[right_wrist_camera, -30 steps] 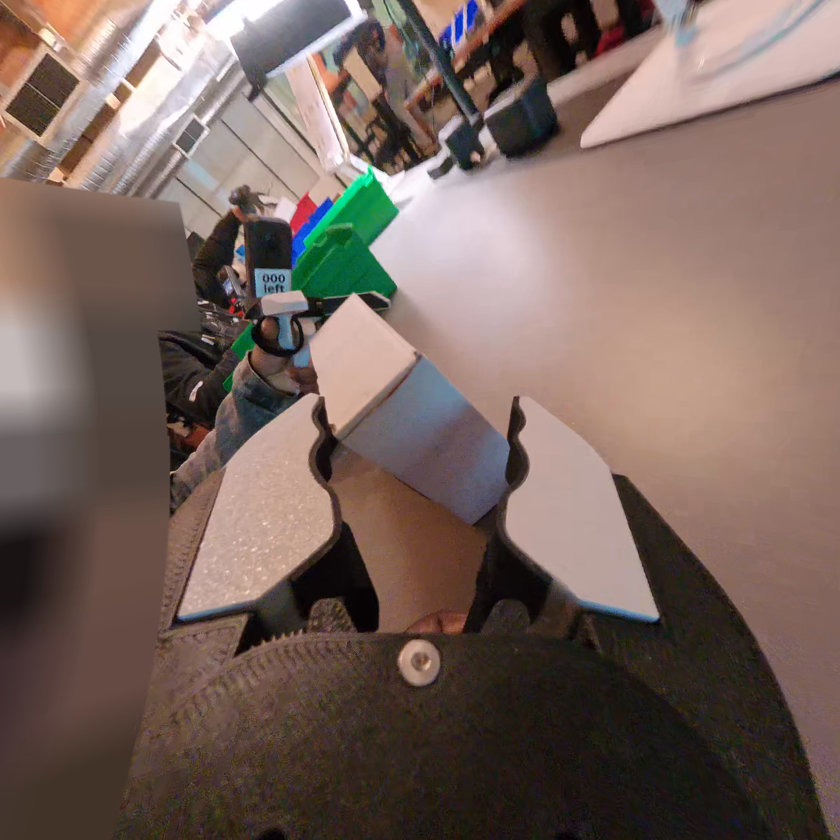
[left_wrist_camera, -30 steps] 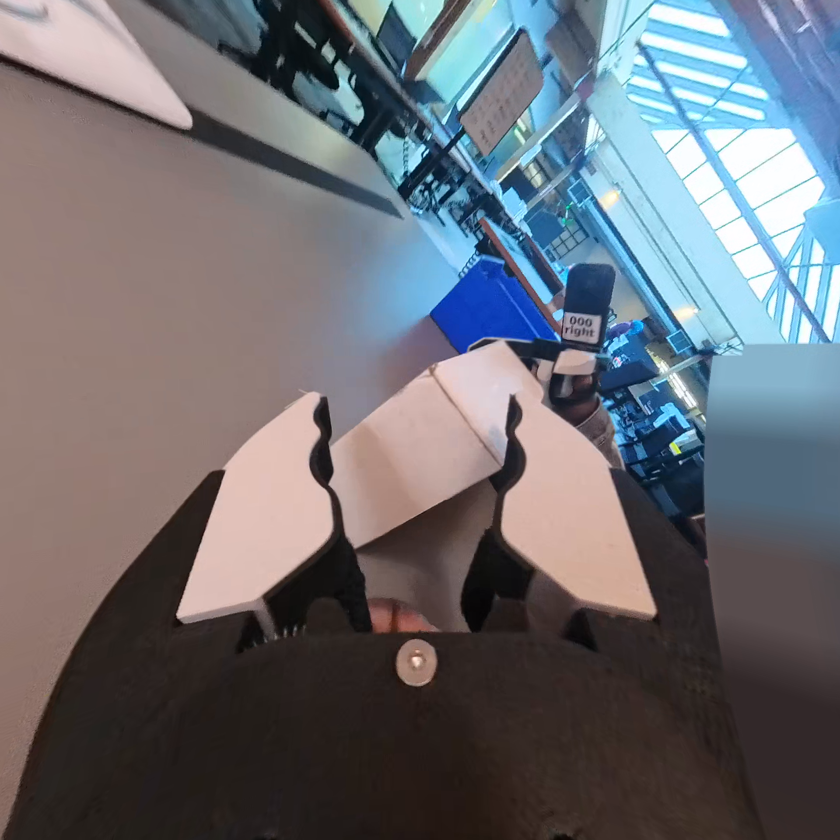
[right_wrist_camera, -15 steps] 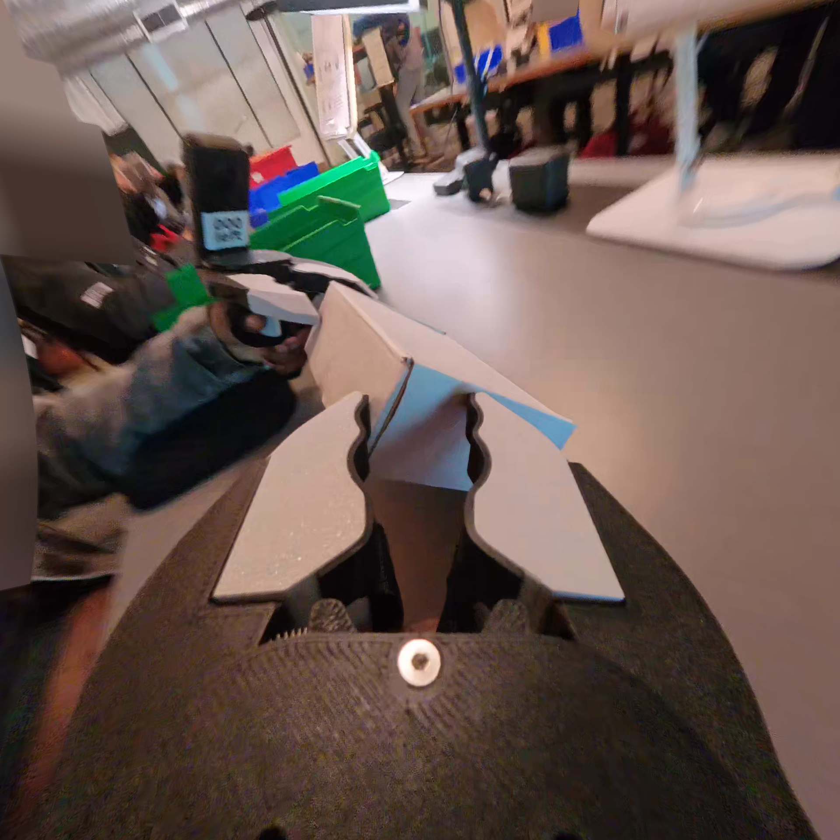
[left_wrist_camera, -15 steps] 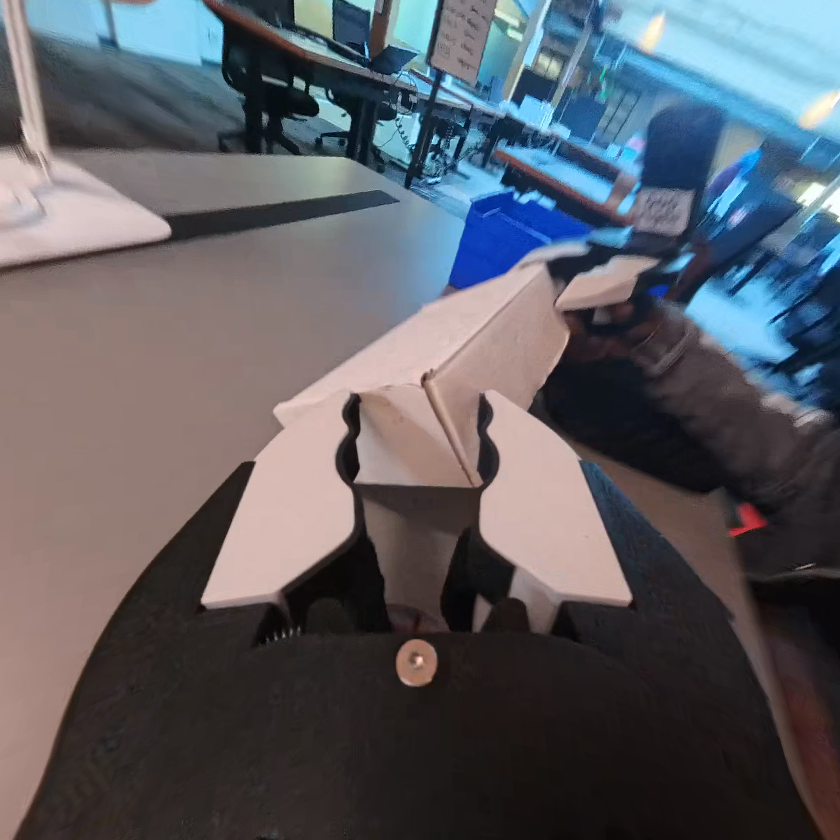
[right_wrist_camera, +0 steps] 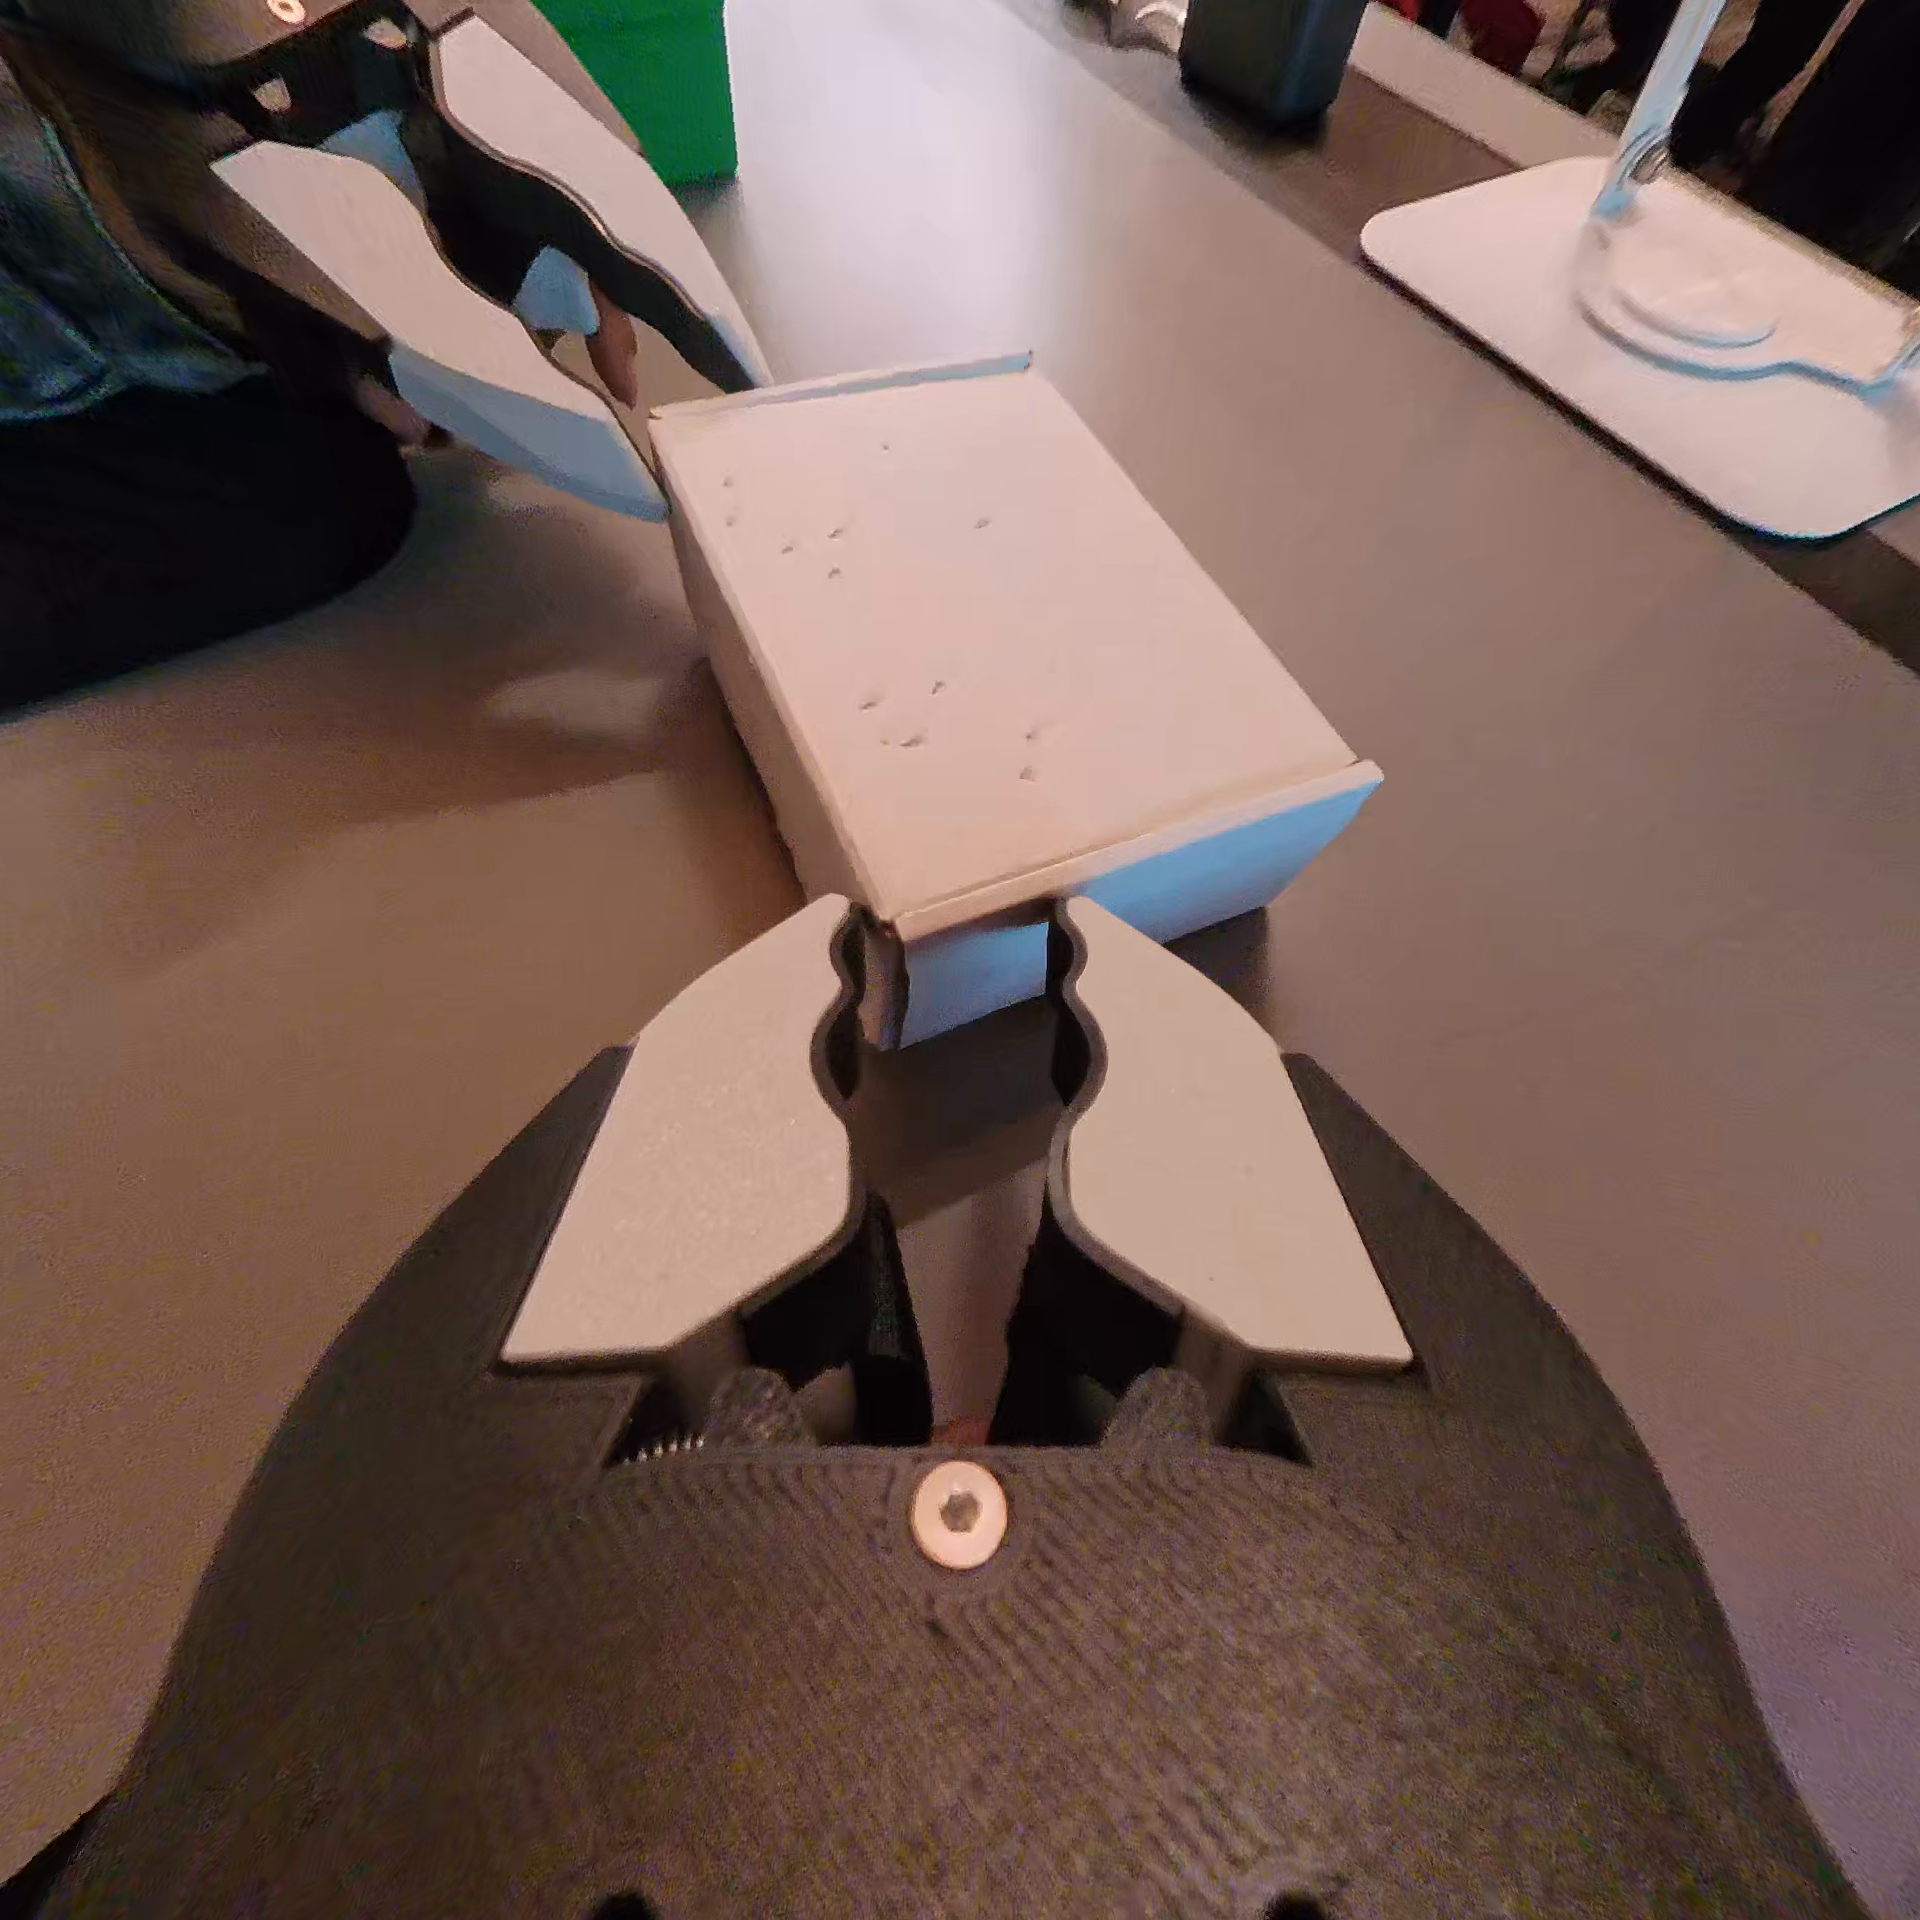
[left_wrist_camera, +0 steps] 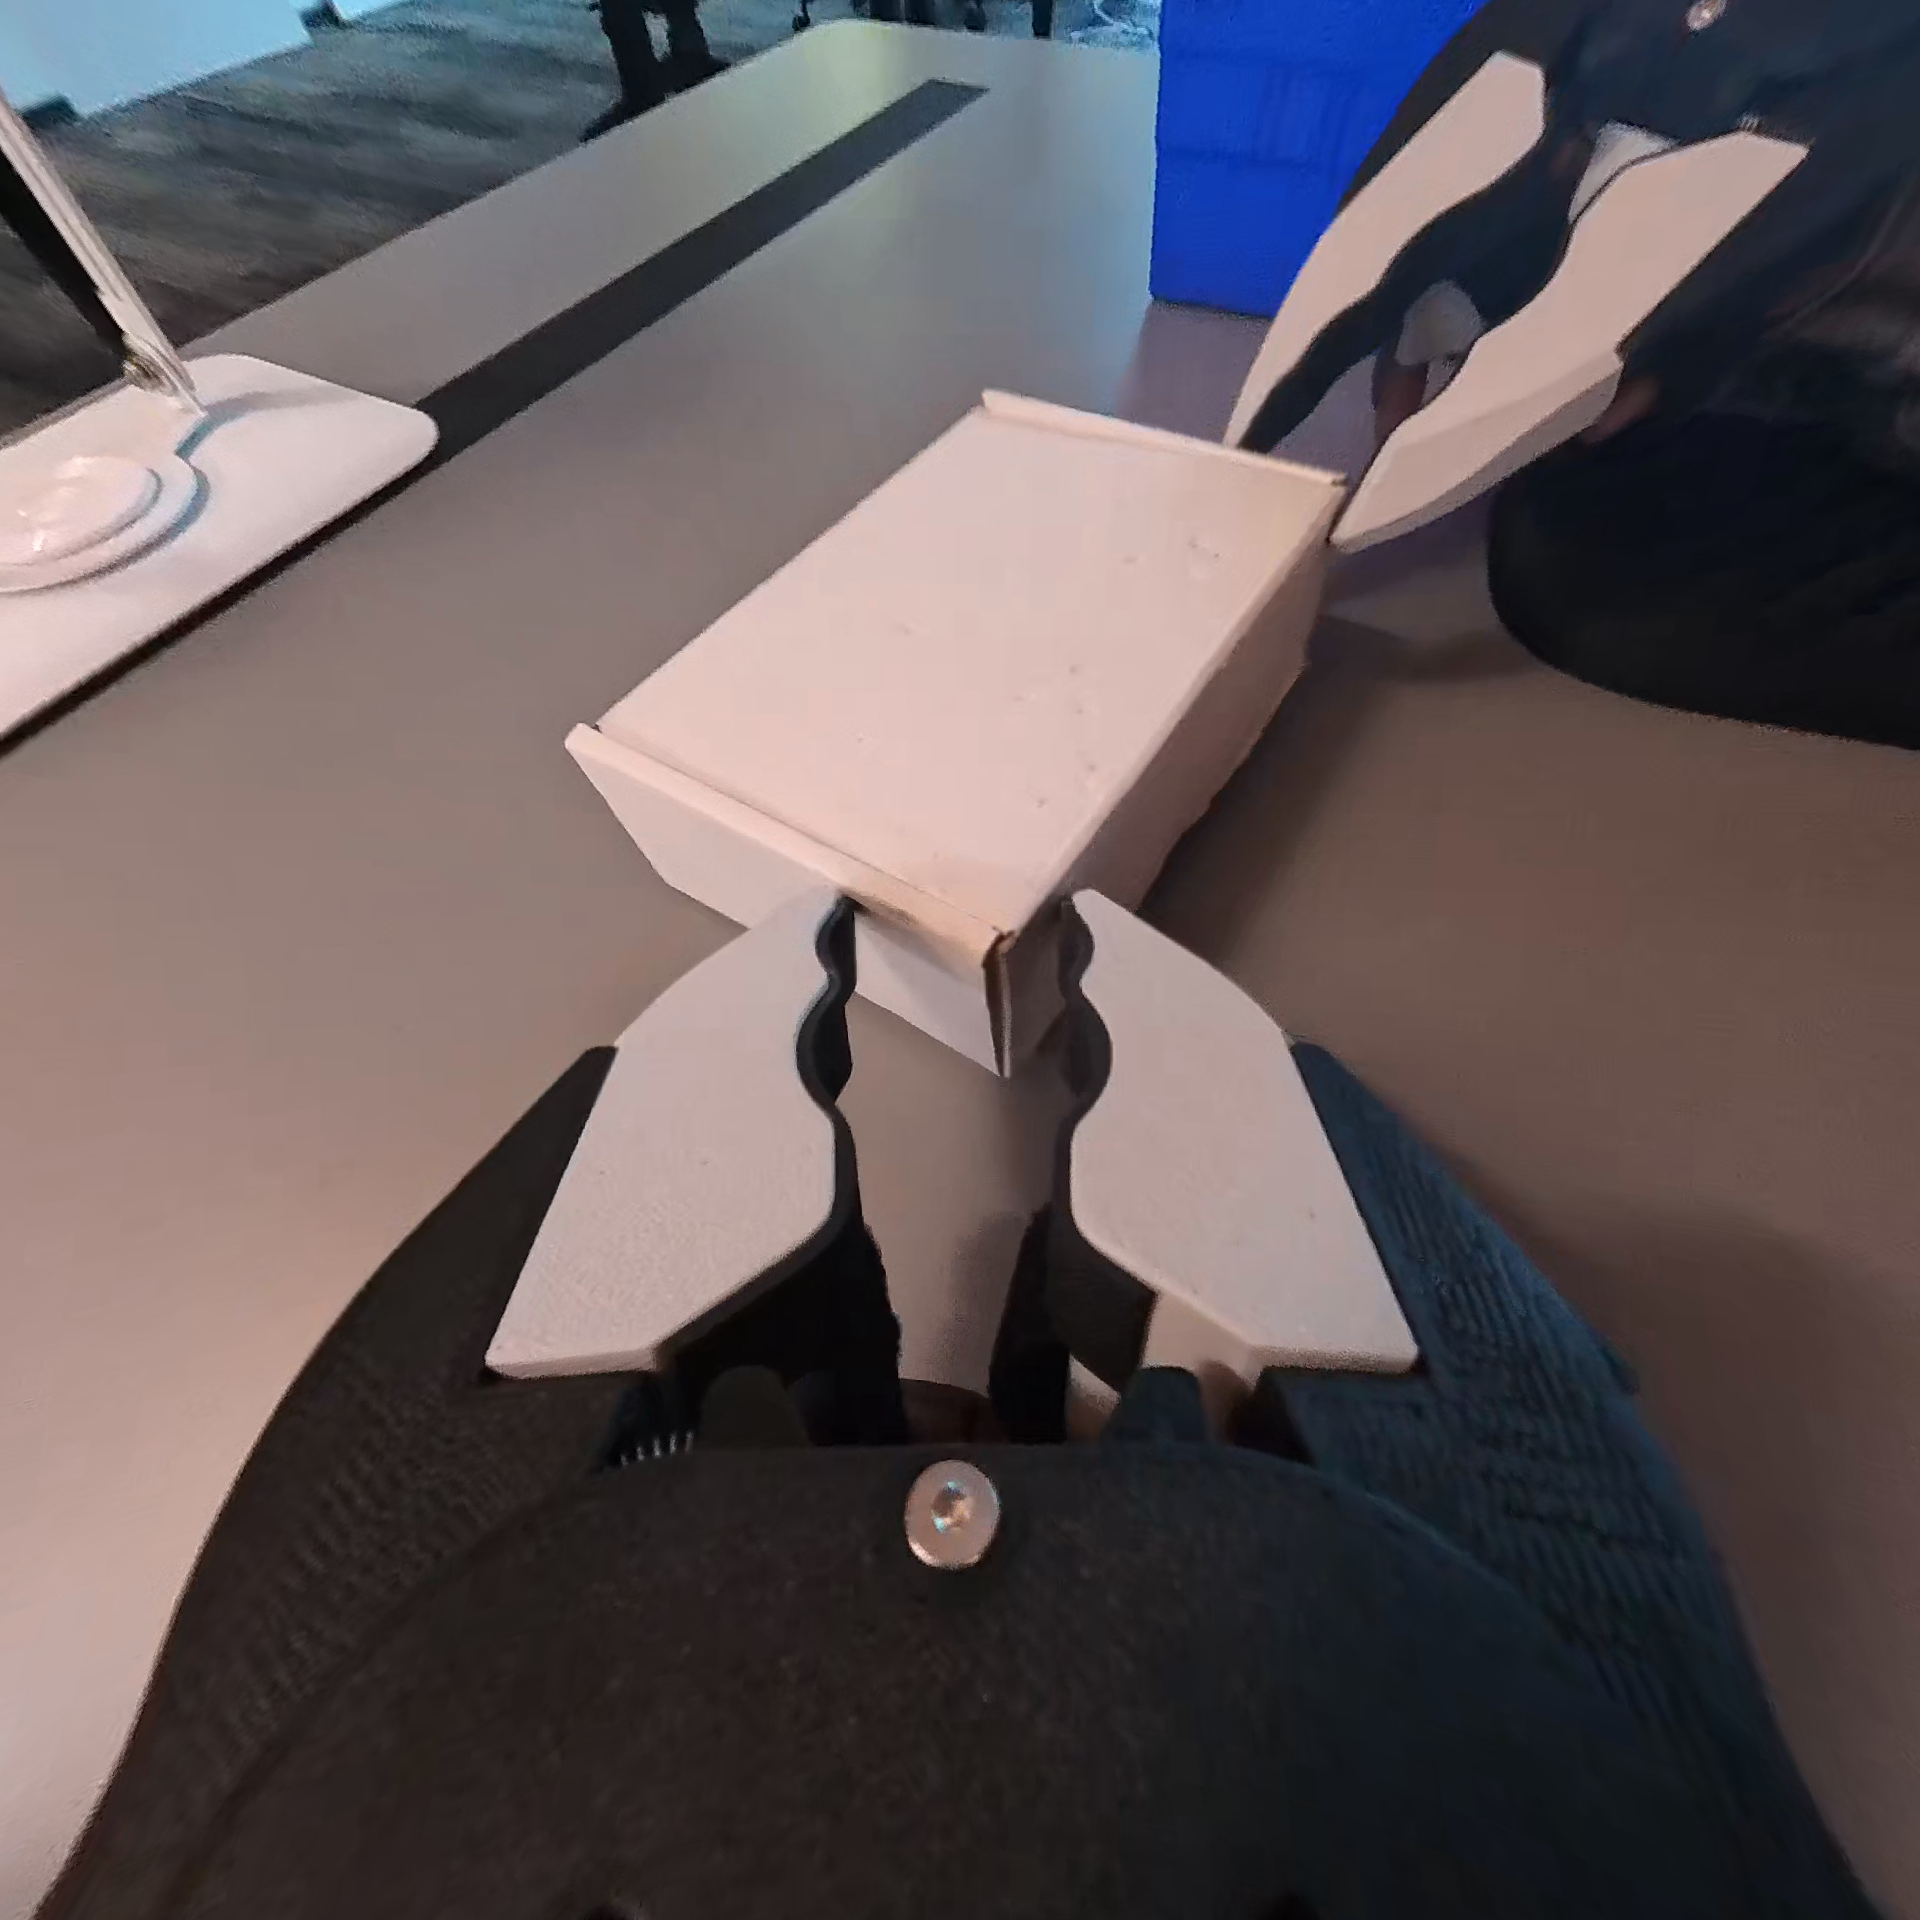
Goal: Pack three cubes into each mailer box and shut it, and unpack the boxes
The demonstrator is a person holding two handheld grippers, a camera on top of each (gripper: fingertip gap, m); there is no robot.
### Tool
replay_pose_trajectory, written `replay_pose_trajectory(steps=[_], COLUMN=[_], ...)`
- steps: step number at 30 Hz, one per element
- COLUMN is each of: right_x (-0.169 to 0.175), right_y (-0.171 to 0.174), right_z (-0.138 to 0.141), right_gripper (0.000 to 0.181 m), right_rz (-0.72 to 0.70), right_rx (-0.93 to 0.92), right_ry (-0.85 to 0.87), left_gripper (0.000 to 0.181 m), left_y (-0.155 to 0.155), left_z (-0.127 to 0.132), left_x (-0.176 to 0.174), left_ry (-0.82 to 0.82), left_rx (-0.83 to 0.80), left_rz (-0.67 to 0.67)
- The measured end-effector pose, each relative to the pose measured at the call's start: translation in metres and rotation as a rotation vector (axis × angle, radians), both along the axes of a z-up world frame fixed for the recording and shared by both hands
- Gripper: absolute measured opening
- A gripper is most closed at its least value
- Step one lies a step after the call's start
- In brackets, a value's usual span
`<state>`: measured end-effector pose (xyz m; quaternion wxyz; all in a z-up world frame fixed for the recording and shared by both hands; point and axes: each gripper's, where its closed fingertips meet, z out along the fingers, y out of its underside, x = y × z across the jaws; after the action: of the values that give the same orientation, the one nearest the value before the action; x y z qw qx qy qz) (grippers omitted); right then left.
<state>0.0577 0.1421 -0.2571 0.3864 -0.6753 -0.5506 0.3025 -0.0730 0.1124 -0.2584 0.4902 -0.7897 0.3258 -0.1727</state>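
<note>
A closed white mailer box (left_wrist_camera: 977, 665) lies flat on the grey table (left_wrist_camera: 312, 935), lid up. It also shows in the right wrist view (right_wrist_camera: 966, 644). My left gripper (left_wrist_camera: 951, 935) is shut on the box's near corner. My right gripper (right_wrist_camera: 956, 935) is shut on the opposite corner at the other end. Each gripper shows at the far end of the other's view: the right one (left_wrist_camera: 1299, 478) and the left one (right_wrist_camera: 696, 447). No cubes are in view; the inside of the box is hidden.
A white stand base (left_wrist_camera: 156, 488) sits on the table beside the box and also shows in the right wrist view (right_wrist_camera: 1662, 343). A blue bin (left_wrist_camera: 1247, 156) and a green bin (right_wrist_camera: 644, 83) stand past the table ends. A dark strip (left_wrist_camera: 707, 260) crosses the table. Across from one pair of fingers to the other is roughly 15 cm.
The box was held tilted up in the air between both grippers. It has come down and levelled out onto the table. Both grippers' jaws have narrowed onto its corners.
</note>
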Motion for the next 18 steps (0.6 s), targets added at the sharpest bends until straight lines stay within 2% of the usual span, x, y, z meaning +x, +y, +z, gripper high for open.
replay_pose_trajectory(steps=[6,7,10,11,12,14,18], right_x=[-0.001,-0.002,-0.002,-0.002,-0.001,-0.003,-0.015], right_y=[-0.003,-0.005,0.006,0.011,0.015,0.012,-0.005], right_z=[-0.003,-0.002,0.002,0.005,0.009,0.014,0.024], right_gripper=[0.037,0.048,0.119,0.132,0.142,0.146,0.146], right_rz=[0.021,0.038,-0.015,-0.045,-0.060,-0.018,0.110], right_rx=[-0.029,-0.042,-0.007,0.028,0.072,0.147,0.121], right_ry=[-0.004,0.003,0.029,0.040,0.055,0.059,-0.013], left_gripper=[0.037,0.041,0.088,0.101,0.106,0.125,0.128], left_y=[-0.004,-0.004,0.007,0.009,0.011,0.015,0.022], left_z=[-0.003,-0.002,0.004,0.009,0.015,0.028,0.033], left_x=[0.000,0.000,-0.007,-0.010,-0.013,-0.019,-0.033], left_ry=[-0.025,-0.037,-0.066,-0.077,-0.089,-0.153,-0.262], left_rx=[-0.024,-0.024,0.070,0.118,0.160,0.232,0.210], left_rz=[-0.017,-0.026,0.040,0.060,0.070,0.114,0.195])
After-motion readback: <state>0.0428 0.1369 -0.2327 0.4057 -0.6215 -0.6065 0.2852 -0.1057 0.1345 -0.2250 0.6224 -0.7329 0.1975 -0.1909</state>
